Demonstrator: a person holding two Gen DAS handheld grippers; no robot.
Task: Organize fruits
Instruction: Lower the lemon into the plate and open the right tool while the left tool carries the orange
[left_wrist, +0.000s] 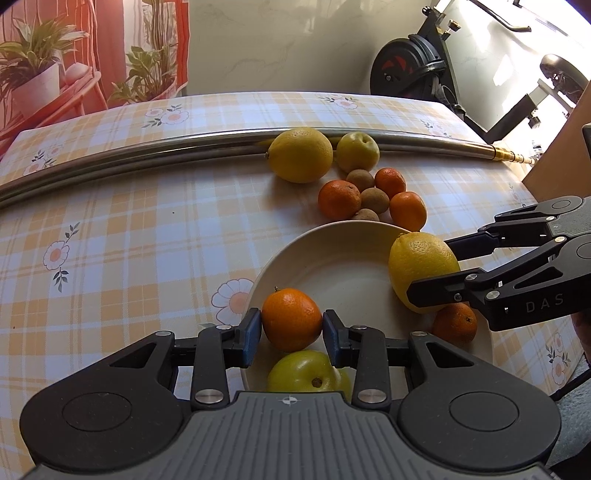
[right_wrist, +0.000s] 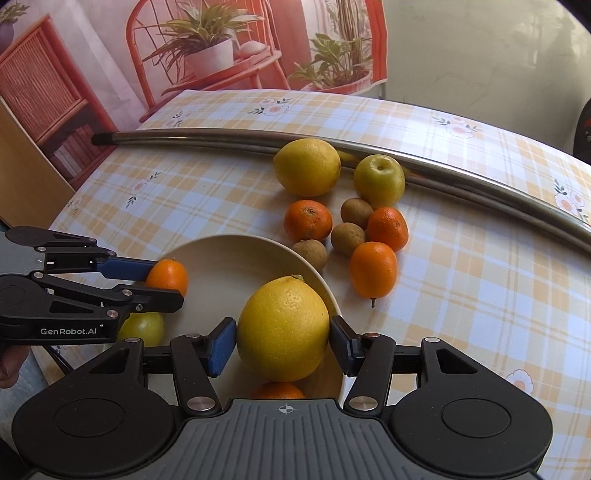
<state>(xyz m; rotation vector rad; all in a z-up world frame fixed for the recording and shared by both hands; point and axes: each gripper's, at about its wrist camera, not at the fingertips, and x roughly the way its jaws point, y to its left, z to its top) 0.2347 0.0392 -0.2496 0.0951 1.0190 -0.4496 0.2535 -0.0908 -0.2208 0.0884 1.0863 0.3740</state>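
A cream bowl sits on the checked tablecloth. My left gripper is shut on a small orange over the bowl's near-left side. My right gripper is shut on a big lemon above the bowl's right rim. Inside the bowl lie a green apple and a mandarin, both partly hidden by the grippers.
Beyond the bowl lie a second lemon, a green apple, three mandarins and three small brown fruits. A metal pipe runs across the table behind them. A cardboard box stands at the right.
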